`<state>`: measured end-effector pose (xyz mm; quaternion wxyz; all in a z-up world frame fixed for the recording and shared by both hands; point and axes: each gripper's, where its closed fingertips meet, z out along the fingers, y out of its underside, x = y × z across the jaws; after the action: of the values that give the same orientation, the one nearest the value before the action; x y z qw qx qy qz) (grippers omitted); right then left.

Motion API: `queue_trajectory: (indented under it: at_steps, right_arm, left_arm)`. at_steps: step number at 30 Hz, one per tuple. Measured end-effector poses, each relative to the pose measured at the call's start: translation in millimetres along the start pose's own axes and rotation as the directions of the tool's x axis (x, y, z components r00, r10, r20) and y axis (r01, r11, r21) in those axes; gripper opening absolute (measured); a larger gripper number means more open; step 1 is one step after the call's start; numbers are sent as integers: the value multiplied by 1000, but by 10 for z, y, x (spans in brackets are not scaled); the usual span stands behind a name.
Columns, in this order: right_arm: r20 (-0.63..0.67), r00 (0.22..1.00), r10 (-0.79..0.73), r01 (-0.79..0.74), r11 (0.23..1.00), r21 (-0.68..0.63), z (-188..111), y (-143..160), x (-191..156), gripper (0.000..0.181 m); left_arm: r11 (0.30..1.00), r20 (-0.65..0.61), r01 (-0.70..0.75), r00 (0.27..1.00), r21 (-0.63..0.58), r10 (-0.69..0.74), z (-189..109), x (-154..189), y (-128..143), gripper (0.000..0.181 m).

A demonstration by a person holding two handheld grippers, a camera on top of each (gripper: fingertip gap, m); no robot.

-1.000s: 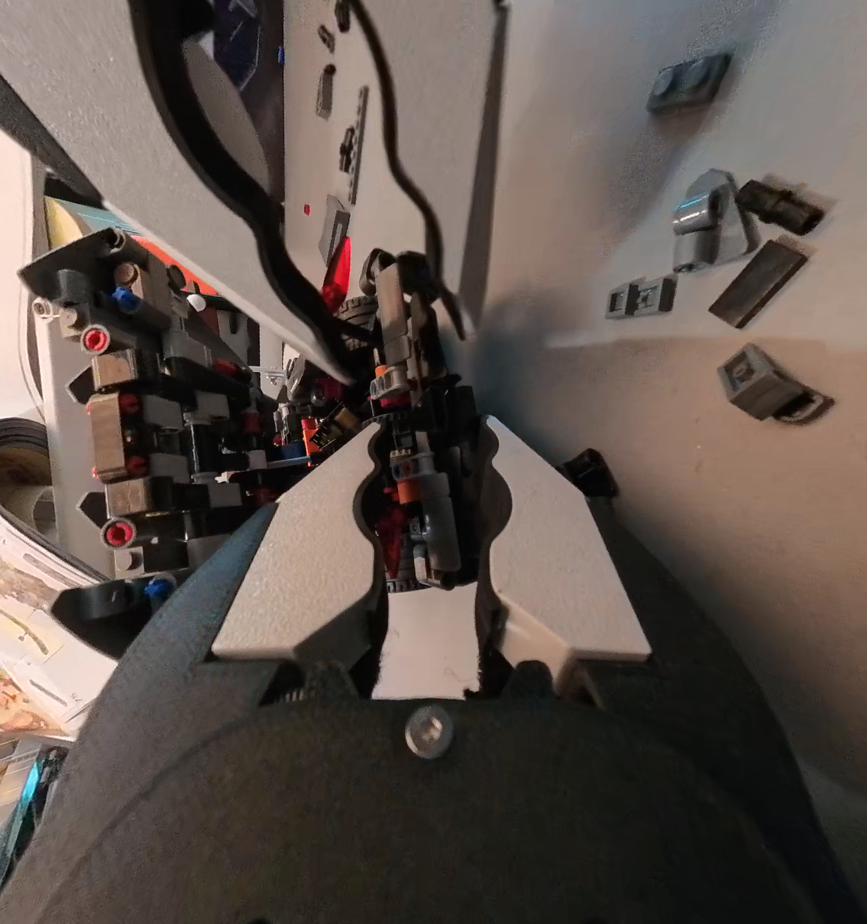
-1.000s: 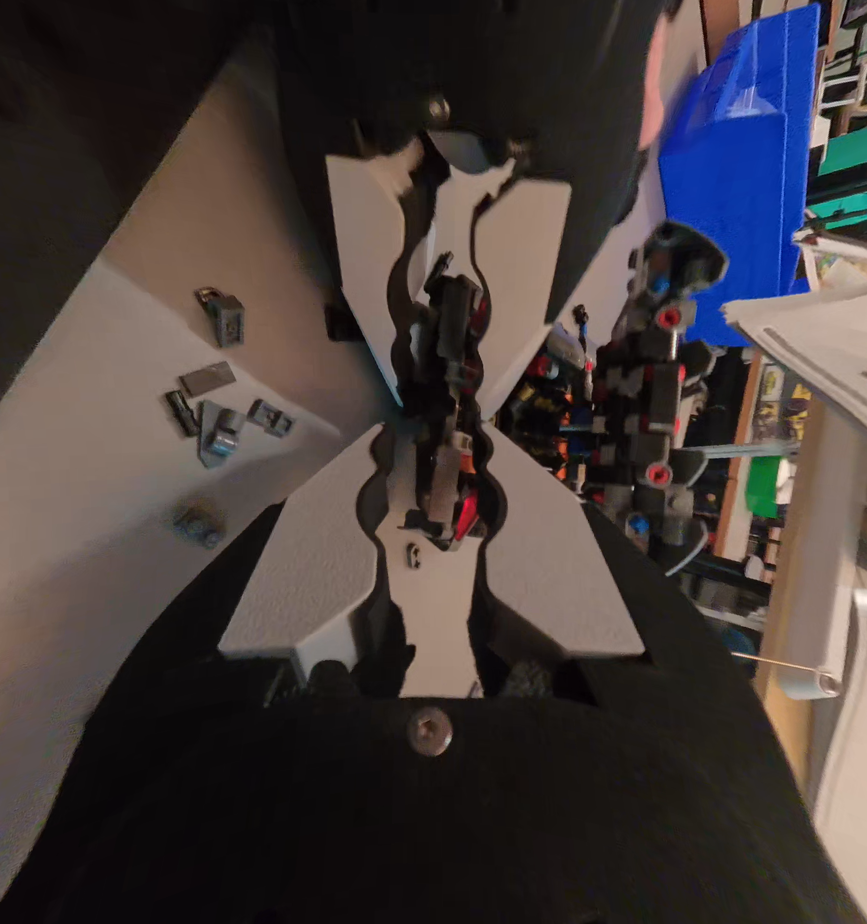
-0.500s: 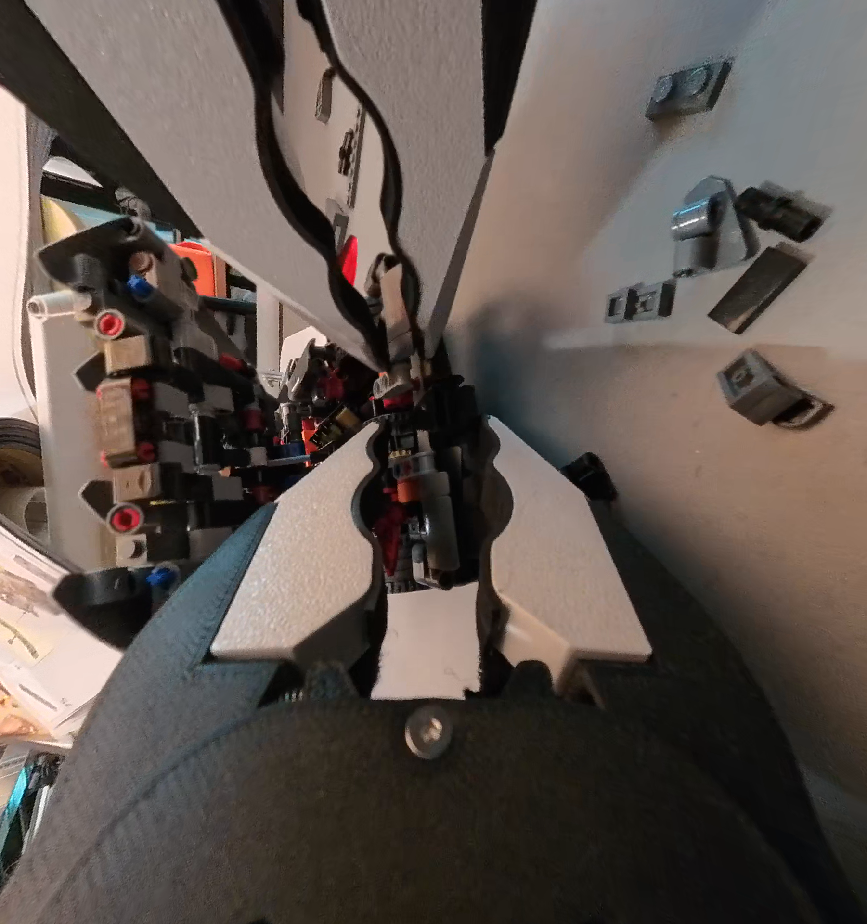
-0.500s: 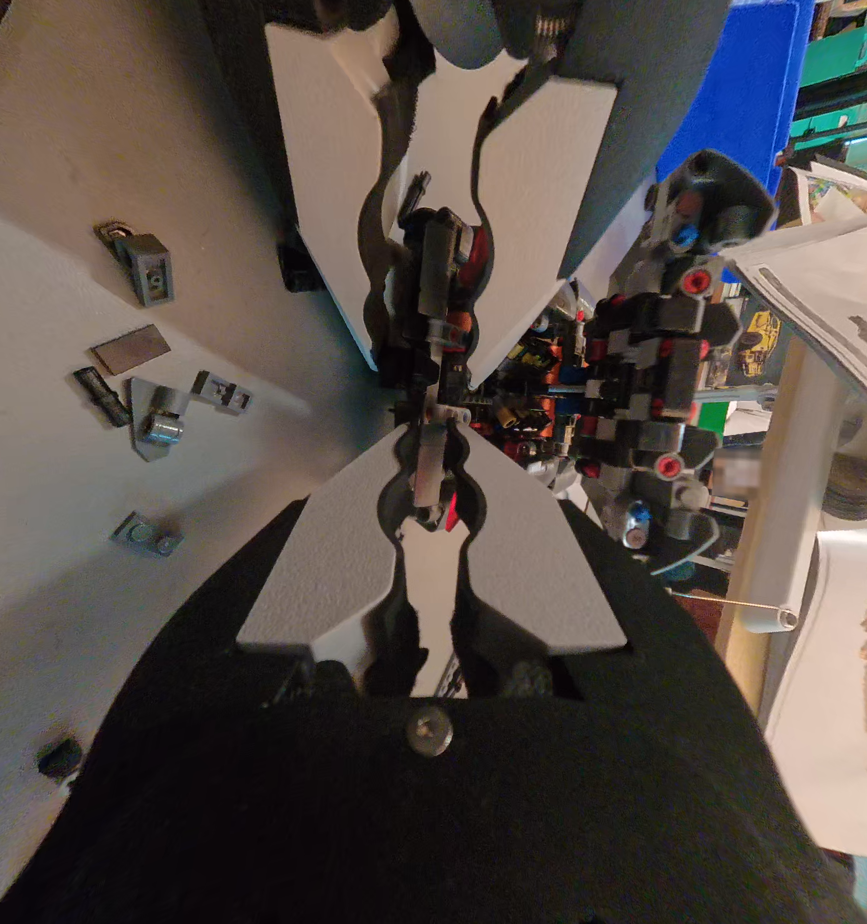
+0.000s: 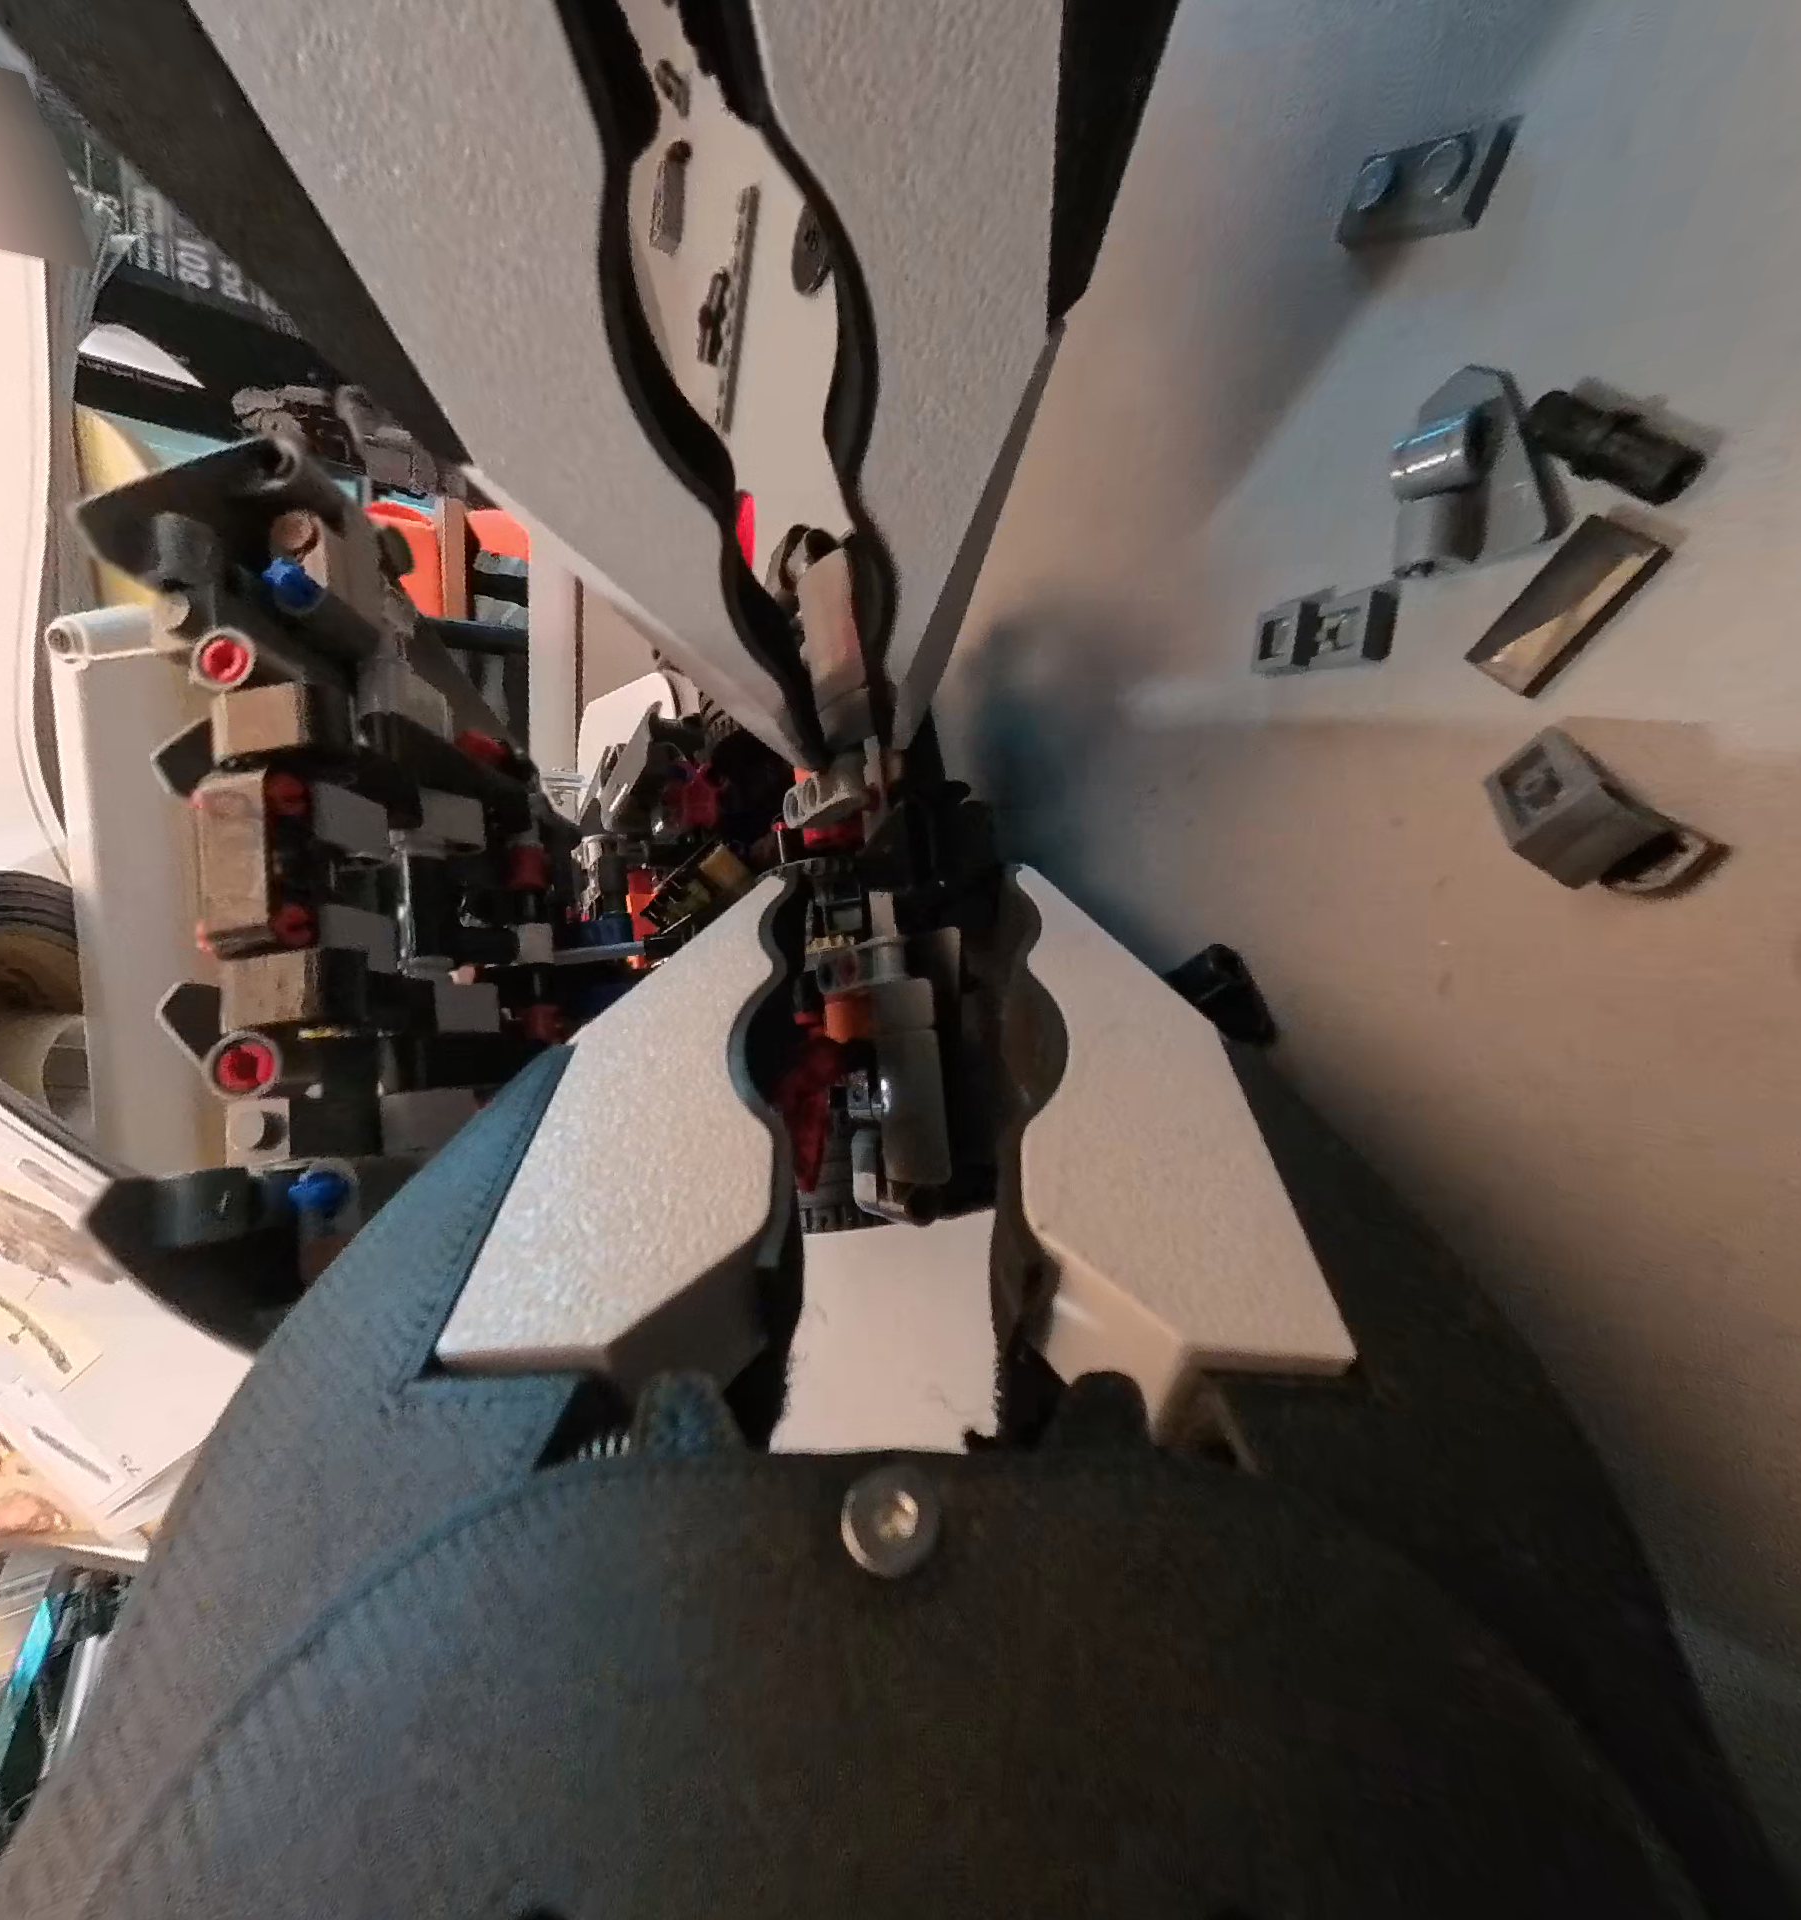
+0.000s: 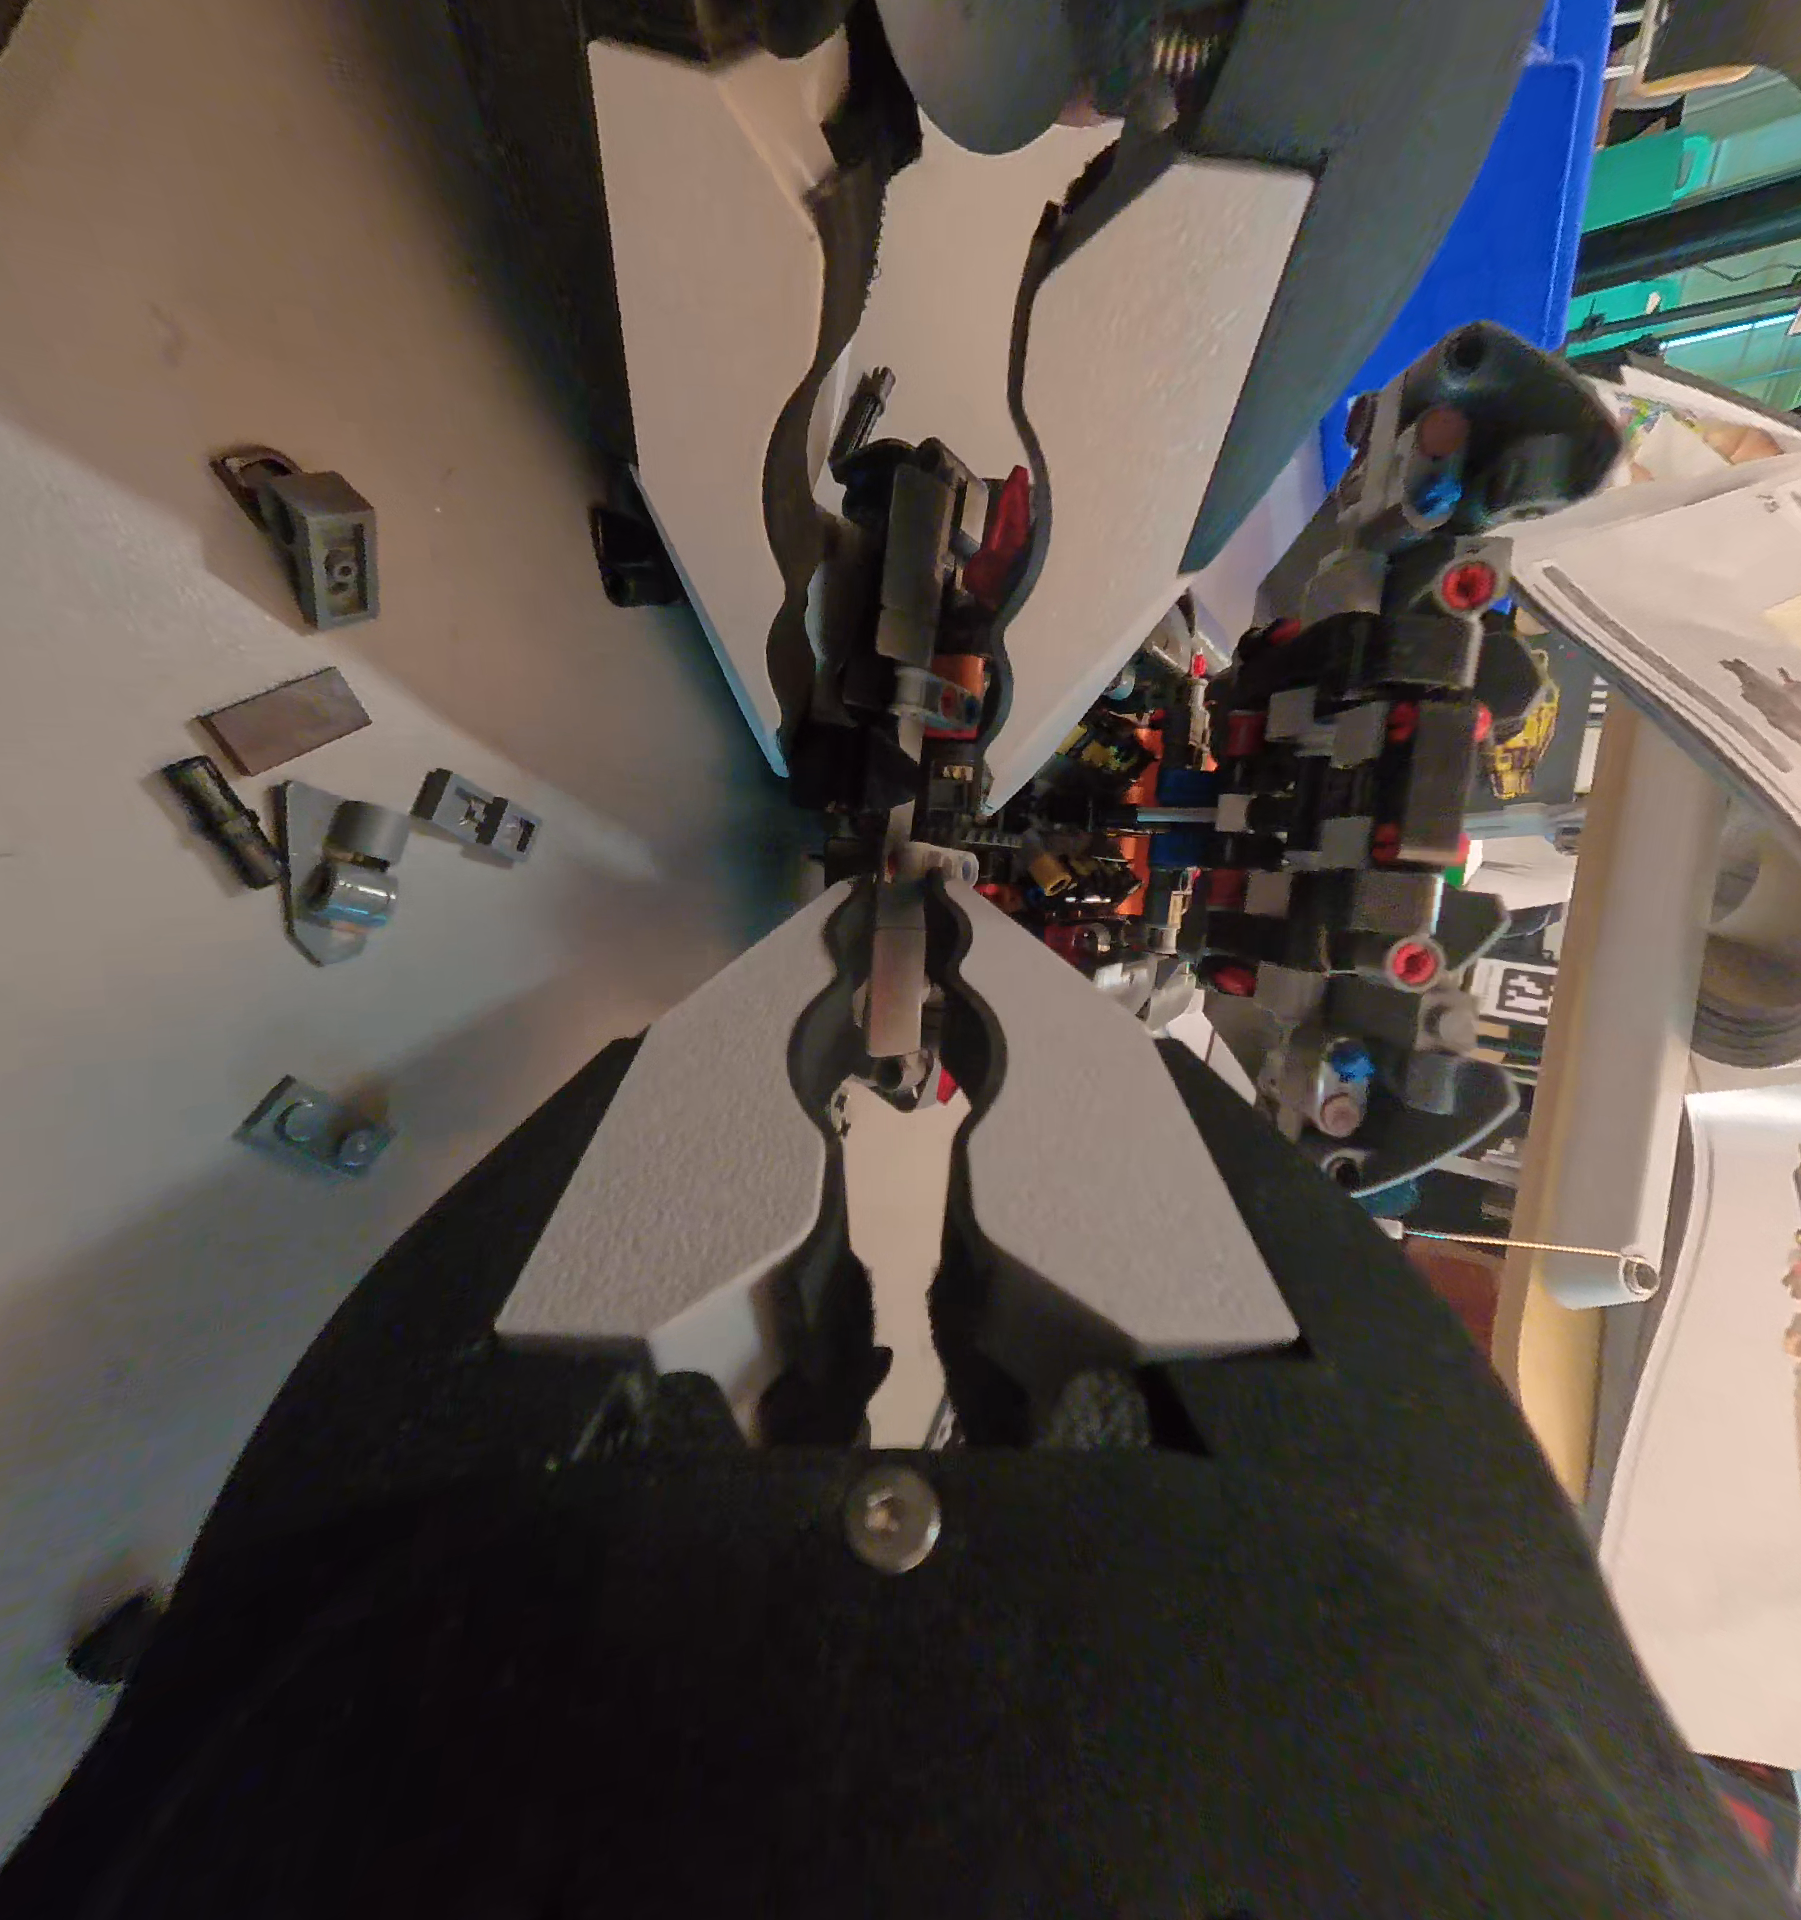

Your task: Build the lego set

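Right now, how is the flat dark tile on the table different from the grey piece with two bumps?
The flat dark tile has a smooth top, while the two-bump plate shows two round studs. The tile looks dark brown-black; the plate is bluish grey. The tile lies close to other loose pieces; the plate lies apart, nearer the right gripper. Both lie flat on the table, untouched.

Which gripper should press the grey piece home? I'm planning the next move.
Probably the right gripper: it is shut on the grey piece at the joint, while the left gripper braces the lego model.
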<state>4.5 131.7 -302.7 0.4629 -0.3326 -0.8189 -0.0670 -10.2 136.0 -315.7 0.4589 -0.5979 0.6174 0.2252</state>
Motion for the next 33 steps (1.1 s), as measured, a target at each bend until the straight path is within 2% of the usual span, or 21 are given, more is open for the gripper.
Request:
queue_trajectory:
  at_steps: [17, 23, 26, 29, 30, 32, 33]
  right_arm:
    - [42, 995, 85, -87, 995, 42, 2, -12, 9, 8]
    - [28, 995, 98, -100, 994, 45, -9, -30, 68, 17]
    - [42, 991, 126, -127, 991, 28, -18, 0, 95, 29]
    - [68, 990, 127, -129, 991, 21, -2, -30, 41, 22]
    - [114, 986, 124, -127, 992, 18, -4, -44, -36, 44]
    - [146, 980, 132, -137, 990, 20, -16, -60, -72, 45]
    - [145, 980, 133, -135, 991, 2, -8, -32, -67, 51]
  left_arm:
    - [1000, -9, 21, 1000, 6, -21, 3, -8, 1, 34]
    - [1000, -10, 25, 1000, 16, -25, 1, -8, -12, 32]
    - [1000, -10, 22, 1000, 15, -22, 3, -5, -9, 33]
    - [1000, -11, 24, 1000, 14, -24, 5, -6, -8, 34]
    - [1000, -10, 24, 1000, 15, -23, 4, -8, -10, 33]
    - [999, -11, 33, 999, 19, -33, 0, -14, -14, 32]
    - [999, -12, 33, 999, 19, -32, 0, -14, -13, 32]
